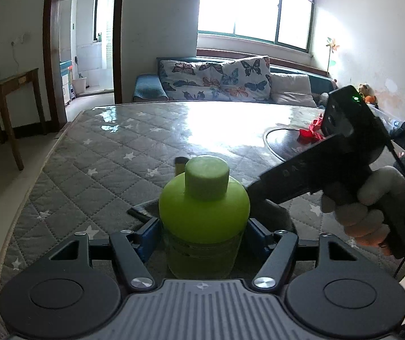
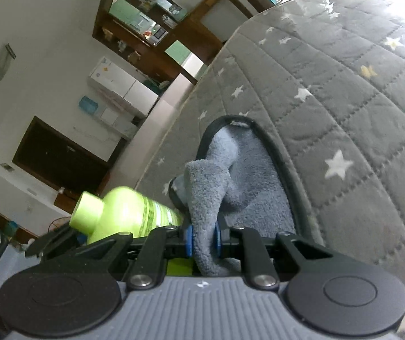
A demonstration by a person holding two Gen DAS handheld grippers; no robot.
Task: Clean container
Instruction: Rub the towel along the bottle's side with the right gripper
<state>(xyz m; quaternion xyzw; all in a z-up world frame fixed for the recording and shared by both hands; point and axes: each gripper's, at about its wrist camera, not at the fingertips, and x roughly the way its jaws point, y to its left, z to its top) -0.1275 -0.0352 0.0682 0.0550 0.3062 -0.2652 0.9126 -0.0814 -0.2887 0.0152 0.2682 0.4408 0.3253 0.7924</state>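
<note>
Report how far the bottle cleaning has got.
Done: left gripper grips the green bottle, cap on; right gripper pinches the grey cloth. In hand: cloth beside the bottle; contact unclear. Left: wiping the bottle; its cleanliness can't be judged.

A large table [image 1: 112, 153] carries everything here, covered by a grey quilted cloth [image 1: 75, 170] printed with small white stars and stitched in a diamond grid; its surface is glossy and throws back the window light. A grey towel [image 2: 259, 187] with a dark bound edge lies on the cloth near the front, partly bunched up. Toward the far right side of the table a dark round mat or tray [image 1: 281, 141] rests on the cover, and something red and crumpled [image 1: 310, 133] lies on it; what it is cannot be made out.
</note>
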